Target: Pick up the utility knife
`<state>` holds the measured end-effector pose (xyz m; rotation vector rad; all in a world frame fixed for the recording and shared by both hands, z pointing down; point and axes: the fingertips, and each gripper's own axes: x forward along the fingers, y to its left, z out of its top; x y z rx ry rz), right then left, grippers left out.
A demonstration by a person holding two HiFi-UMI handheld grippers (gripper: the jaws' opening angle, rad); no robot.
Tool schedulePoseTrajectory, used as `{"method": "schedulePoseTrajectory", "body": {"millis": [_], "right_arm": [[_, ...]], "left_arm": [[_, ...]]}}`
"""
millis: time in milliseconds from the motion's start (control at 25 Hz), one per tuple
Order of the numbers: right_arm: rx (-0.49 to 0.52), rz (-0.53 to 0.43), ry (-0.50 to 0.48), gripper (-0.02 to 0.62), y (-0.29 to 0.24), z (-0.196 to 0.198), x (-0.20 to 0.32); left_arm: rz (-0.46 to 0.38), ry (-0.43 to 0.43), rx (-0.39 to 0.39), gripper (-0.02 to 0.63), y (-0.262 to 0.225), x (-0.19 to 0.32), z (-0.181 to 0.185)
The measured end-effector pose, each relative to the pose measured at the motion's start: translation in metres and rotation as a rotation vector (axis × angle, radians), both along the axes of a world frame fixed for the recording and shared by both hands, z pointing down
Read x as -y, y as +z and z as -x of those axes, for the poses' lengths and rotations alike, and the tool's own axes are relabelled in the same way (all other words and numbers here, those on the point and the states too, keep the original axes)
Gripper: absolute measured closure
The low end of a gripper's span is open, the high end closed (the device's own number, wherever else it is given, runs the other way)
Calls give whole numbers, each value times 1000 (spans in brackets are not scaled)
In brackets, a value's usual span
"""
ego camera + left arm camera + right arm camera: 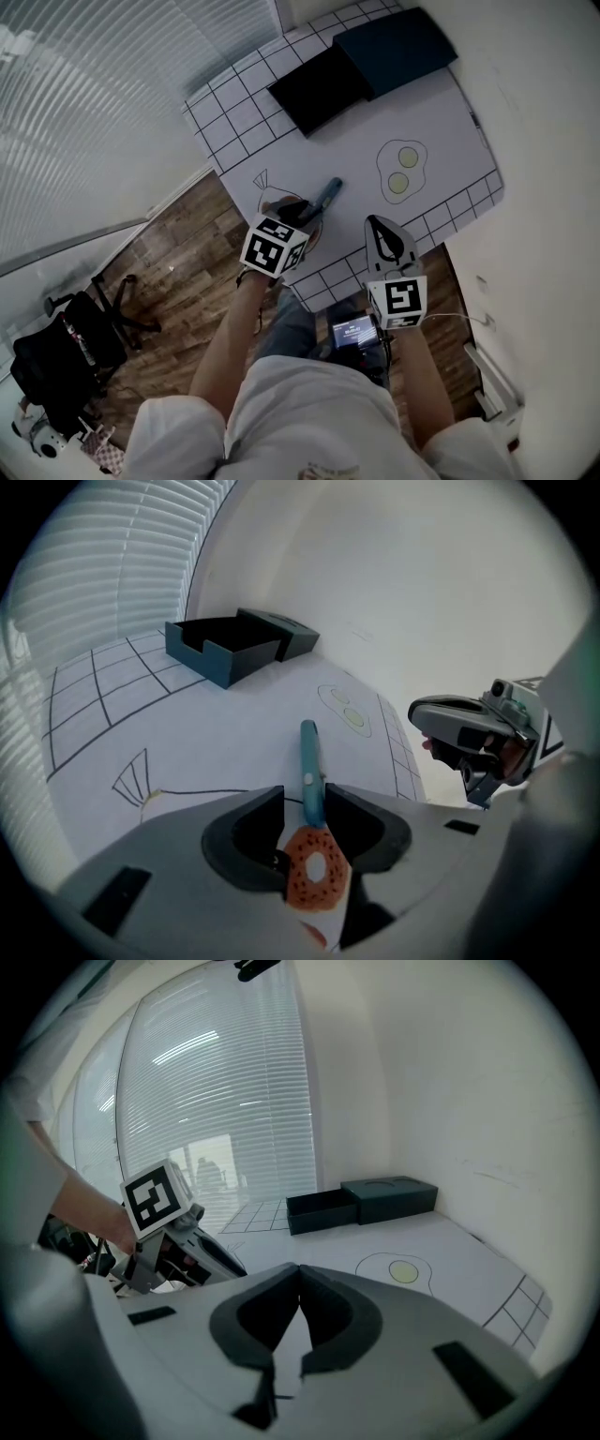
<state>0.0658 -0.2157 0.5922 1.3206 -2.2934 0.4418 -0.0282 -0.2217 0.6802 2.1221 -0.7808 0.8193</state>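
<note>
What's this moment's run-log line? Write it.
left hand-held gripper: open around utility knife | right hand-held gripper: shut, empty | utility knife: on table

Pale window blinds (94, 94) cover the left side, a plain white wall (544, 141) the right. Wood-plank floor (178, 262) lies left of the white counter (441, 159), a black office chair (66, 347) on it.

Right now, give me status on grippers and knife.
Left gripper open, knife between jaws, not gripped. Right gripper shut, empty. Nothing in the way.

Office-like room: window blinds (84, 112), swivel chair (80, 333), wood-plank floor (178, 272), white table (441, 122).
</note>
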Motion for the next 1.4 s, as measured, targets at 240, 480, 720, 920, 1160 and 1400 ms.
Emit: {"method": "schedulePoseTrajectory", "body": {"millis": [240, 480, 720, 920, 1160, 1400], "right_arm": [[-6, 10, -7, 589, 3, -1, -5], [-7, 10, -6, 589, 2, -5, -7], [1, 6, 8, 589, -1, -12, -5], [9, -16, 32, 589, -6, -19, 0], [16, -31, 33, 589, -15, -21, 3], [27, -50, 27, 589, -29, -20, 4]], "left_arm": [[-30, 184, 168, 495, 7, -13, -16], [-98, 237, 218, 532, 7, -18, -20], [-103, 203, 195, 532, 0, -16, -20], [-110, 157, 126, 532, -10, -16, -16], [-232, 94, 112, 532, -38, -8, -3], [-291, 11, 57, 532, -73, -1, 6]]}}
